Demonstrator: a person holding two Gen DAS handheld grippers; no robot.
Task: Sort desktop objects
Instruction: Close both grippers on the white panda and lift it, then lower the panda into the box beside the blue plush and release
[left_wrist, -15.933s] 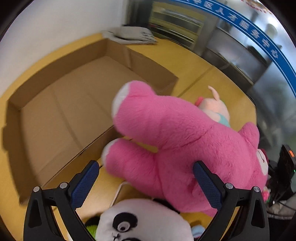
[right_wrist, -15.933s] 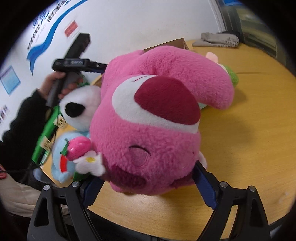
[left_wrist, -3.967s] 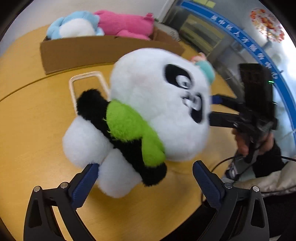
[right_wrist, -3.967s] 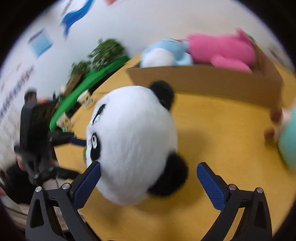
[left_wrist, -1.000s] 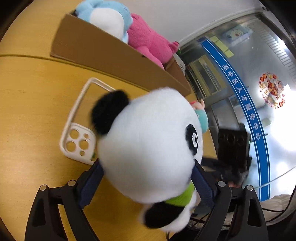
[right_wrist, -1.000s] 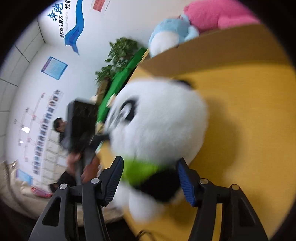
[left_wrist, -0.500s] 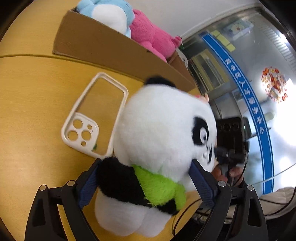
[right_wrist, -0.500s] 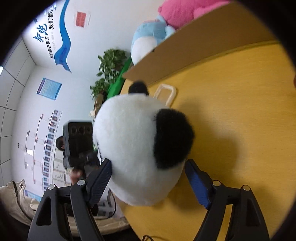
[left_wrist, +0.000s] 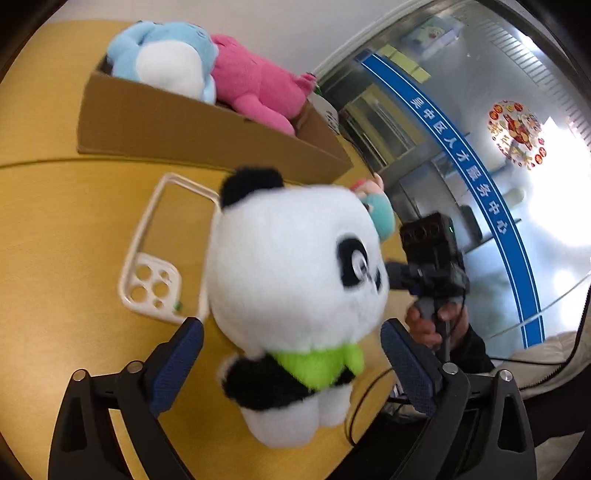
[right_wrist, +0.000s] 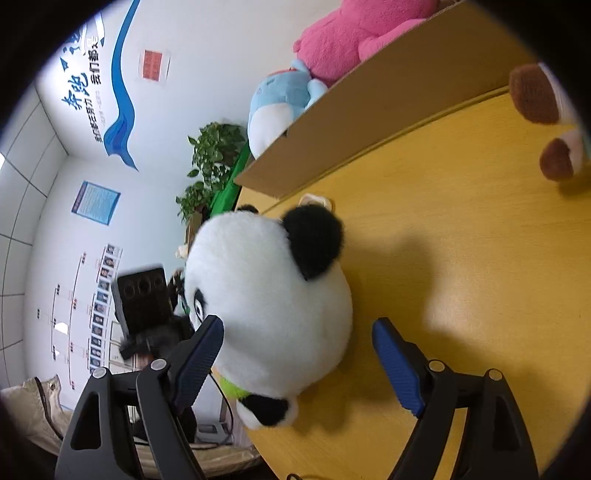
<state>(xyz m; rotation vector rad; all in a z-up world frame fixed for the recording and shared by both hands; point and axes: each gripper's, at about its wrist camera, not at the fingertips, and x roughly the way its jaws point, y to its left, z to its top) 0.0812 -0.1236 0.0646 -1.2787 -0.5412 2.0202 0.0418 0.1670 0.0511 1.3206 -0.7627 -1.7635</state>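
Note:
A plush panda (left_wrist: 295, 280) with a green scarf stands on the yellow table, also in the right wrist view (right_wrist: 269, 306). My left gripper (left_wrist: 291, 365) is open, its blue pads on either side of the panda's body without squeezing it. My right gripper (right_wrist: 295, 354) is open around the panda's head from the other side. A cardboard box (left_wrist: 207, 129) behind holds a blue plush (left_wrist: 166, 59) and a pink plush (left_wrist: 255, 85); the box shows in the right wrist view (right_wrist: 388, 107) too.
A white phone case (left_wrist: 162, 254) lies flat left of the panda. A small teal and pink plush (left_wrist: 376, 210) sits behind the panda; its brown feet (right_wrist: 535, 96) show at right. The table edge is close in front.
Both grippers were closed in on the panda a second ago; both have opened wider. The panda has turned upright and now stands on the table.

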